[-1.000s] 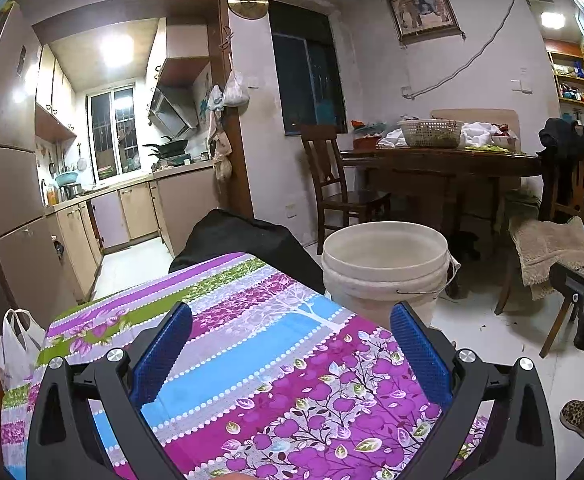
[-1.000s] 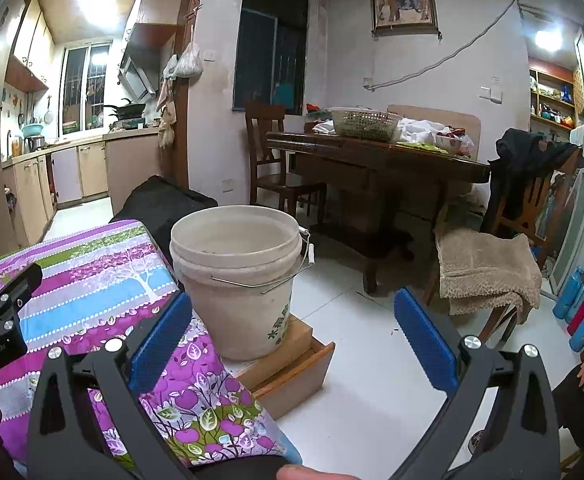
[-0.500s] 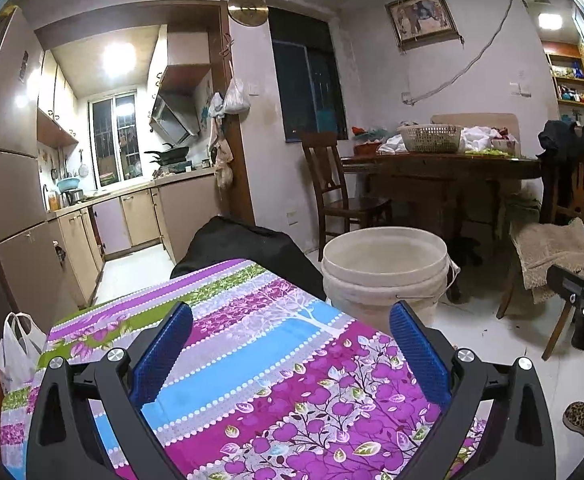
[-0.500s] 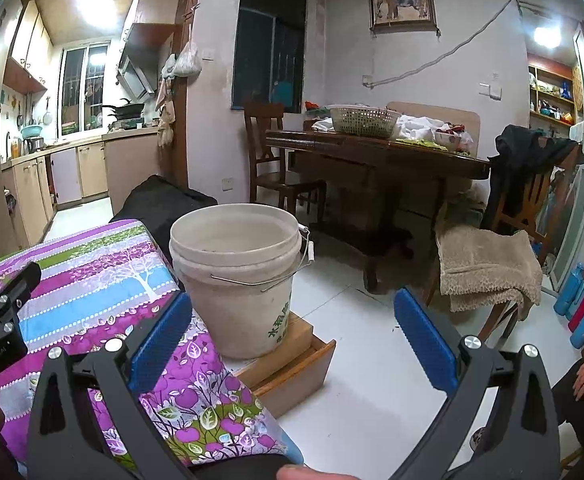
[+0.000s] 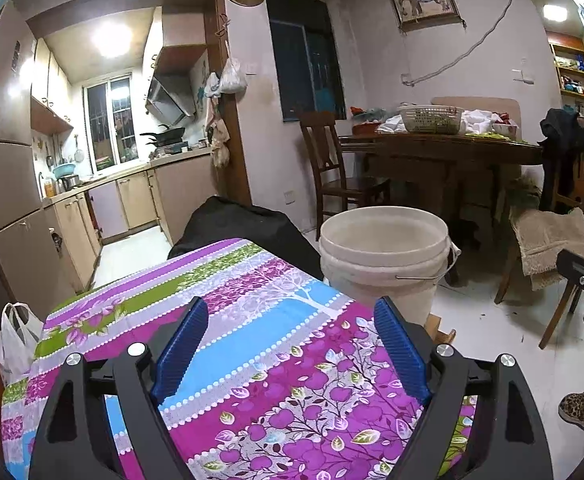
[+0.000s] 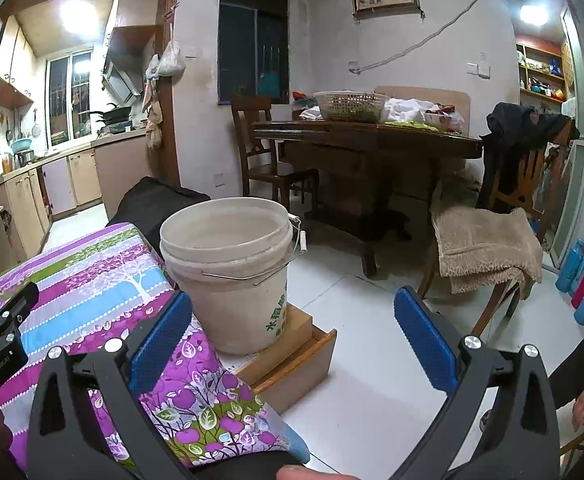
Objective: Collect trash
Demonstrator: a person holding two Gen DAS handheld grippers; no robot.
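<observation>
My left gripper (image 5: 289, 344), low in the frame, is closing on nothing above the flowered cloth (image 5: 227, 344). My right gripper (image 6: 292, 332) gapes empty. The bucket (image 6: 231, 276), mid-frame on a wooden box (image 6: 292, 356), stands ready for trash; I see none.

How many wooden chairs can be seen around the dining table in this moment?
2. One chair stands at the table's left end near the dark window; another chair, draped with a black garment and a beige towel, stands at its right. Others may be hidden behind the table.
</observation>
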